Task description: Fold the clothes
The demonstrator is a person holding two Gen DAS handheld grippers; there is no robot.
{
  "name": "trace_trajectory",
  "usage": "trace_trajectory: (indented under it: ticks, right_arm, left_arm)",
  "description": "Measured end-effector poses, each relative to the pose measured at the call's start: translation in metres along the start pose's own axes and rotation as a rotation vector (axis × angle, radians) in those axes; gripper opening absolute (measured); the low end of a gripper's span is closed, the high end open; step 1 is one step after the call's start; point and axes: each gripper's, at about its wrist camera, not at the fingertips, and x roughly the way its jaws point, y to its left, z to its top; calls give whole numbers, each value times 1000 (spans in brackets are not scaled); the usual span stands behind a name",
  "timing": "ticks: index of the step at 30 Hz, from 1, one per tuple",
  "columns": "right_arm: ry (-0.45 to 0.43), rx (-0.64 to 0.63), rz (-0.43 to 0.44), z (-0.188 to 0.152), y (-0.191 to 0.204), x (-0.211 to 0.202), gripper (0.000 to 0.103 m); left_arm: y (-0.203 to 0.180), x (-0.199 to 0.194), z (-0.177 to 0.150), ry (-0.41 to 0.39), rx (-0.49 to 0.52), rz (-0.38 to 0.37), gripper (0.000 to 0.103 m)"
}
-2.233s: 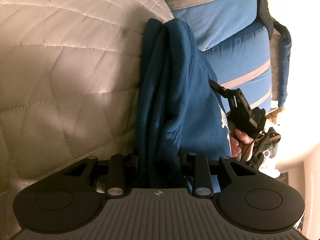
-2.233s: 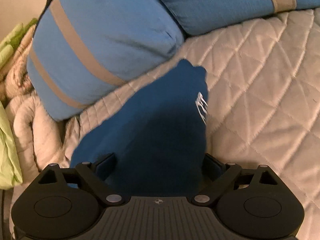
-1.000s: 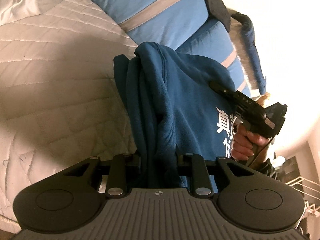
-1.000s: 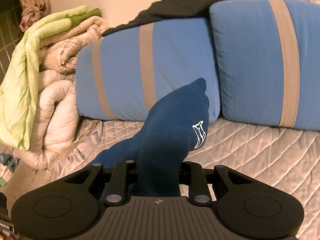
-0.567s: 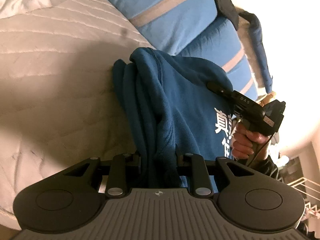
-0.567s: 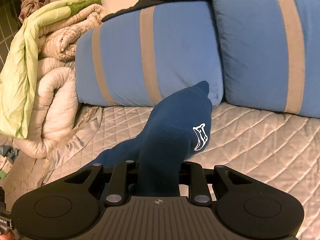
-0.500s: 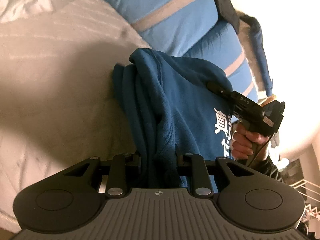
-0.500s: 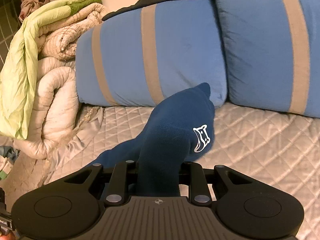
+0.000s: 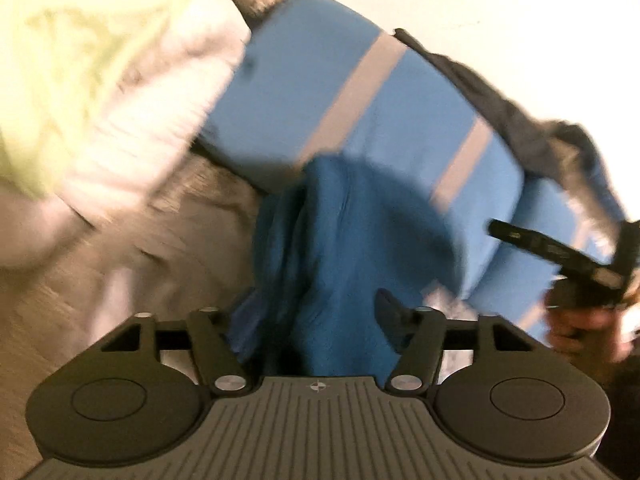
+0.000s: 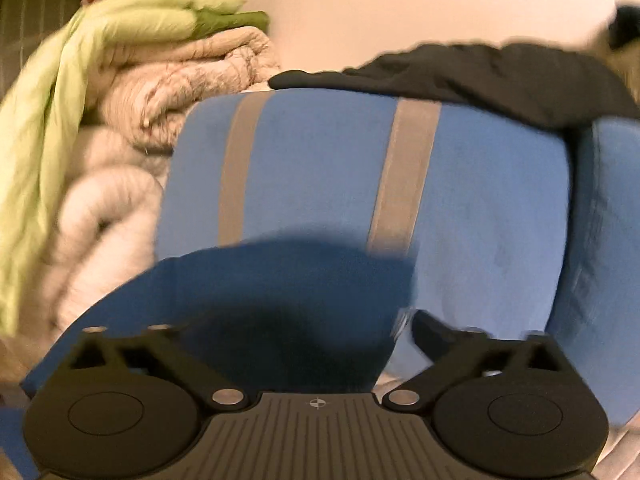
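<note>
Blue pillows (image 10: 360, 184) with grey stripes stand against a pale wall at the head of the bed (image 9: 132, 248), and a dark cloth (image 10: 480, 76) lies on top of them. At the left side a stack of blankets (image 10: 132, 92) is piled, with a light green one on top. Both views are blurred. The dark blue garment (image 9: 352, 248) lies bunched in front of the pillows and hangs between the fingers of the left tongs (image 9: 316, 312). These tongs are opening; the right finger (image 9: 390, 312) stands clear of the cloth, so the pads do not press on it. The right tongs (image 10: 304, 332) are also opening, very wide apart, and the garment (image 10: 280, 300) spreads between them, loose. In the left view the right tongs (image 9: 552, 248) show at the far right, with the hand (image 9: 576, 328) below them.
</note>
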Motion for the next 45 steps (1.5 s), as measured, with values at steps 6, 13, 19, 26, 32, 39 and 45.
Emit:
trace_trajectory:
  ticks: [6, 13, 19, 26, 32, 39, 45]
  right_arm:
    - [56, -124, -61, -18, 14, -13, 103]
    - [94, -155, -110, -25, 16, -44, 103]
    - [102, -108, -157, -31, -7, -79, 103]
    - [105, -87, -261, -55, -51, -139, 103]
    - [113, -95, -358, -83, -92, -203, 103]
    - [143, -54, -471, -125, -145, -272, 103]
    - [196, 12, -558, -175, -188, -319, 103]
  left_arm:
    - [2, -11, -21, 7, 9, 15, 67]
    - [-7, -24, -32, 24, 14, 17, 73]
    - [-17, -36, -46, 48, 48, 13, 73]
    - [-23, -36, -67, 99, 57, 11, 73]
    - [-37, -38, -81, 126, 101, -9, 73]
    - [-46, -34, -91, 138, 137, -8, 73]
    - [-49, -29, -100, 137, 160, -5, 73]
